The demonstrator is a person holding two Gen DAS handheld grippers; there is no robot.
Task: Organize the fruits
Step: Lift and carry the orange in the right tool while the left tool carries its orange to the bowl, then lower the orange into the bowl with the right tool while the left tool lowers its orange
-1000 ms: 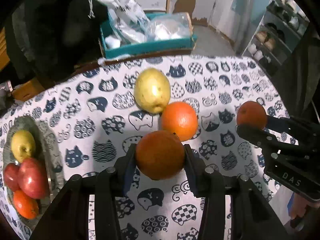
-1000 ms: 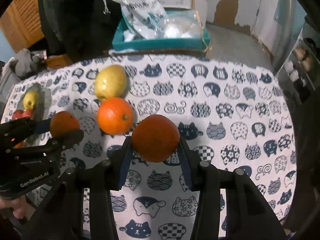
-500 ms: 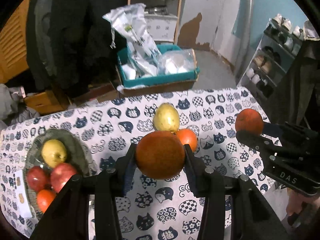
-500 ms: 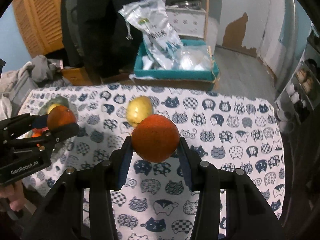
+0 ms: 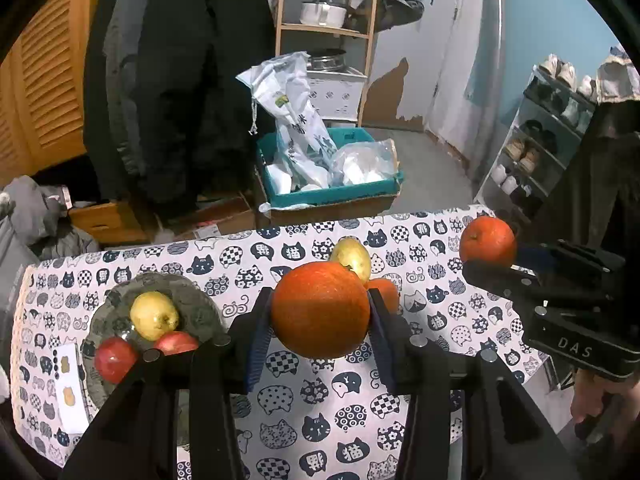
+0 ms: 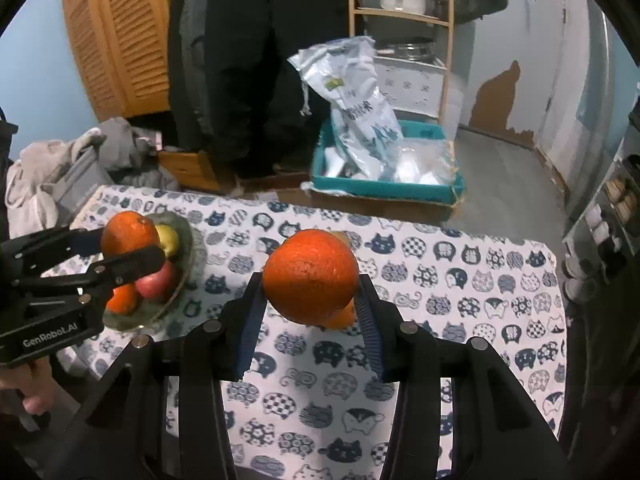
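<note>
My left gripper is shut on an orange, held above the cat-print tablecloth. In the right wrist view the same gripper and its orange hang over the grey plate. My right gripper is shut on a second orange; the left wrist view shows that orange at the far right. The plate holds a yellow apple, two red apples and an orange. A yellow fruit and a third orange lie mid-table.
A teal box with plastic bags stands on the floor beyond the table's far edge. A shoe rack is at the right and a wooden shelf at the back. A white card lies left of the plate.
Both grippers have risen with their oranges still held. The table has dropped away below them, and more of the room and the whole plate have come into view.
</note>
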